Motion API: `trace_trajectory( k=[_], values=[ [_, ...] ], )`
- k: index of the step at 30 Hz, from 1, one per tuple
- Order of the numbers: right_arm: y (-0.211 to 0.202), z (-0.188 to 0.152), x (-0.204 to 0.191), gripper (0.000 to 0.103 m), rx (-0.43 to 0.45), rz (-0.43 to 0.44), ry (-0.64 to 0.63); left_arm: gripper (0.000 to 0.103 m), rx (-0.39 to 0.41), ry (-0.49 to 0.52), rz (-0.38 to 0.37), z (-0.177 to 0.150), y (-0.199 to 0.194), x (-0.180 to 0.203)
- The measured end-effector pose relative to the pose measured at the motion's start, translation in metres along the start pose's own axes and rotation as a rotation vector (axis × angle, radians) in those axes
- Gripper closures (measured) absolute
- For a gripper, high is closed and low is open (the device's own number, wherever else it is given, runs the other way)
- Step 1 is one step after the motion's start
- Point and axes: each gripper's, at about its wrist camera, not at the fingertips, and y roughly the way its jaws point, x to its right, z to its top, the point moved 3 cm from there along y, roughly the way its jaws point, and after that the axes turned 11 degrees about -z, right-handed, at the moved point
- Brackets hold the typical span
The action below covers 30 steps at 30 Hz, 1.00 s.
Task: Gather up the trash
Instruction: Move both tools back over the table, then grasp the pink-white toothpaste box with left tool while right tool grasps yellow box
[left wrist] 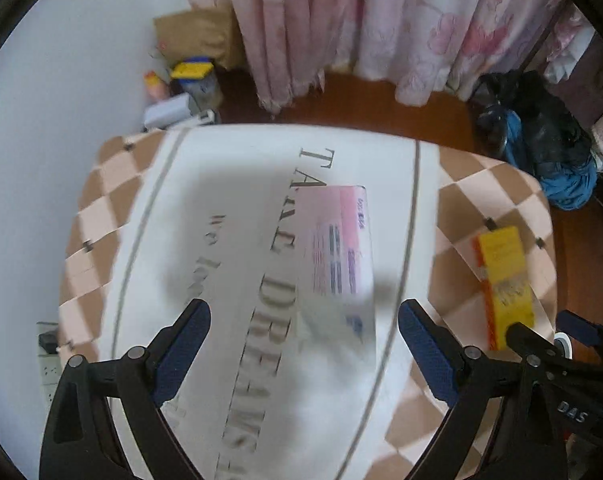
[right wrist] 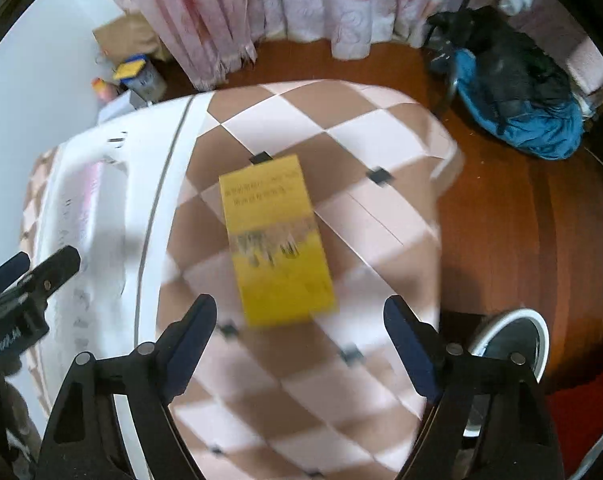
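The yellow box (right wrist: 279, 240) lies flat on the checked tablecloth (right wrist: 361, 216) at twelve o'clock of my right gripper (right wrist: 299, 328), the pink box (left wrist: 341, 248) likewise ahead of my left gripper (left wrist: 303, 334), both jaws spread wide, empty, presumably lining up grabs.

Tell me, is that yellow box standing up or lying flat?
Lying flat. The yellow box rests with its broad printed face up on the checkered tablecloth, just ahead of the open right gripper.
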Motion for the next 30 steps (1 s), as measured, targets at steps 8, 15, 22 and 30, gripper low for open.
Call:
trace_trajectory(
  k=[8, 15, 22, 30],
  values=[
    [0.024, 0.028, -0.025, 0.029, -0.025, -0.064, -0.048, 0.016, -0.062, -0.02, -0.097, 0.016, 0.029, 0.001],
    [0.024, 0.024, -0.025, 0.032, -0.003, -0.082, -0.056, 0.06, -0.035, 0.027, -0.053, 0.016, 0.028, 0.004],
    [0.02, 0.019, -0.024, 0.042, 0.035, -0.081, -0.056, 0.061, -0.01, 0.042, -0.037, 0.002, 0.021, 0.003],
    [-0.013, -0.022, -0.009, 0.043, 0.123, -0.03, -0.018, 0.061, 0.098, 0.07, -0.02, -0.032, -0.023, 0.008]
  ],
)
